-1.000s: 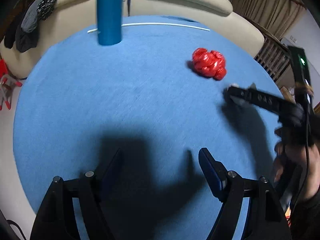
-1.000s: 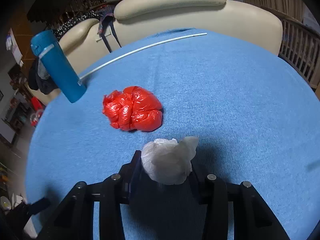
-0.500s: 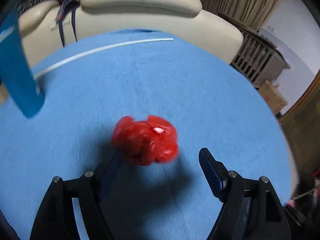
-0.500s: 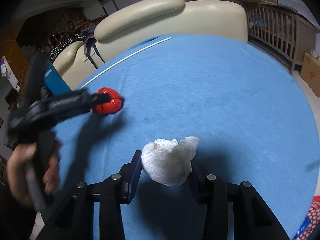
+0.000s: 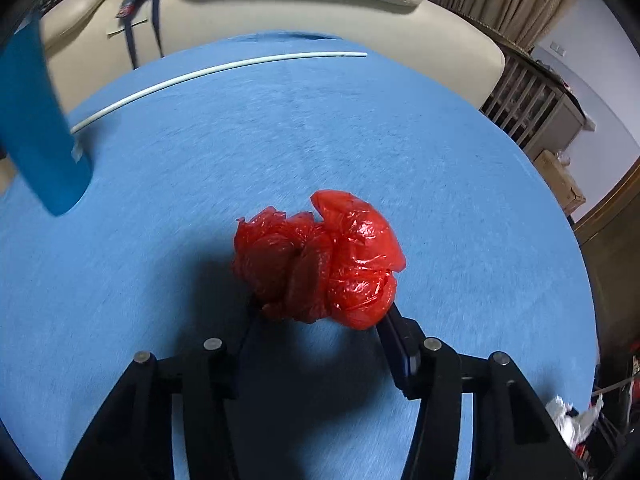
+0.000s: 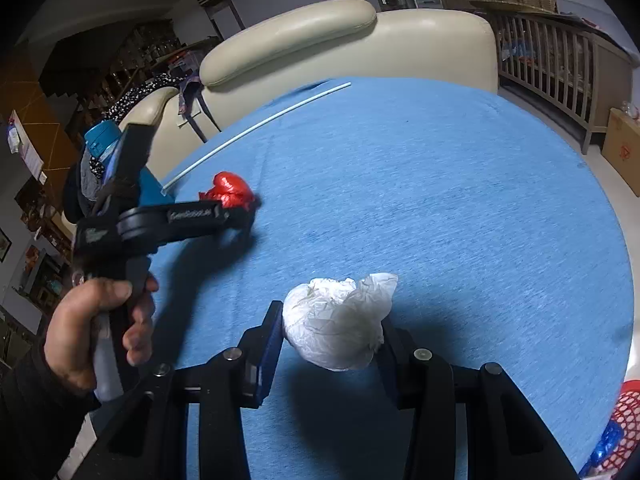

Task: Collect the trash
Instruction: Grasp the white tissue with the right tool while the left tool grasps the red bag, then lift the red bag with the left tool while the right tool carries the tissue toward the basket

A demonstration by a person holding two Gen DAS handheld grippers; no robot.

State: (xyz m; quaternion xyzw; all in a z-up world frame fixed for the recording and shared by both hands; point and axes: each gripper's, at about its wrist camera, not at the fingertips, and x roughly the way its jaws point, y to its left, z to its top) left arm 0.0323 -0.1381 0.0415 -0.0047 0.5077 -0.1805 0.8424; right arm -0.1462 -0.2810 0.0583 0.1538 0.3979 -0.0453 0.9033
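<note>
The right gripper [image 6: 328, 336] pinches the white wad [image 6: 338, 322] between its 2 fingers, up off the blue table [image 6: 440, 200]. The left gripper [image 5: 320, 304] is pressed in on the red bag [image 5: 320, 258], which sits right at its tips with its long side across them, so the left hand [image 6: 92, 320] is the nearer 1 and I think it just has to lift. Far back lie a white stick [image 5: 224, 70] and a blue bottle [image 5: 36, 128]; a red basket [image 6: 624, 428] shows low on the right, maybe for the trash.
</note>
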